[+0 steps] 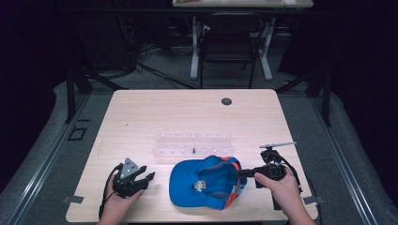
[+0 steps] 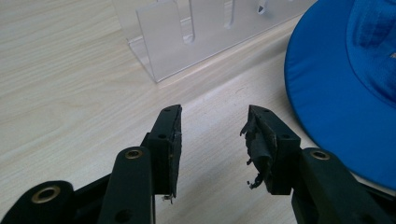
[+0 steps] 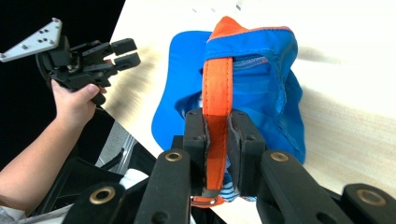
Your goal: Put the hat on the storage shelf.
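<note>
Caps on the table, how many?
1. The blue cap lies near the table's front edge, between the two grippers; the right gripper is shut on its orange strap.

A clear acrylic rack (image 1: 192,143) lies mid-table (image 1: 141,112); a dark chair (image 1: 228,47) stands beyond the far edge.

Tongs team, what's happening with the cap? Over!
Right tongs shut on cap strap. Left tongs open, empty, beside brim. Clear rack behind cap, not blocking.

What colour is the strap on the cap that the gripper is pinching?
Orange. The strap on the blue cap shows best in the right gripper view, clamped in the right gripper.
</note>
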Available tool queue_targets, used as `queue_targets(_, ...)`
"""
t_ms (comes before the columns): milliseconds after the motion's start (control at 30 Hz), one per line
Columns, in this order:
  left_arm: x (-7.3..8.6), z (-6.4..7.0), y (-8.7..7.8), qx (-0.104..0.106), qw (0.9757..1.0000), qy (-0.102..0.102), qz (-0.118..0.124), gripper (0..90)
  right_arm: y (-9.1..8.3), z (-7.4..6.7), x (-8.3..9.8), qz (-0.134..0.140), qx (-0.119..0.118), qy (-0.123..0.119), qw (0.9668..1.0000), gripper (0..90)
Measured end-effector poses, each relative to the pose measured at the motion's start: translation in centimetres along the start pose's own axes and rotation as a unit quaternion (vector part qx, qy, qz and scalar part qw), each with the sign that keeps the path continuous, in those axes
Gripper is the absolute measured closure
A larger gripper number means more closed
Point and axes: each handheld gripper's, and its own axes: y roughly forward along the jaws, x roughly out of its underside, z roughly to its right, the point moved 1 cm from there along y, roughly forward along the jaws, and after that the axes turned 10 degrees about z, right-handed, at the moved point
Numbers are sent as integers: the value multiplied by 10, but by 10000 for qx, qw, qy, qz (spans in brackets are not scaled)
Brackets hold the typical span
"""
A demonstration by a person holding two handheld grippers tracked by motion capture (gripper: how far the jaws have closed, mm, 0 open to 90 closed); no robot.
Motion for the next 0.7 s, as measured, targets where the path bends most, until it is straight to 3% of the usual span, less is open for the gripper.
queue_targets(133, 0, 0, 0, 5, 10000, 19, -14, 559, -3, -8, -10, -38, 51, -45, 10000, 785)
queue_targets(500, 0, 0, 0, 8, 10000, 14, 8, 559, -12, -28, -32, -109, -103, -3, 9999, 785)
queue_targets(700, 0, 0, 1, 22, 10000, 18, -7, 559, -18, -36, -43, -56, -360, 169, 9992, 785)
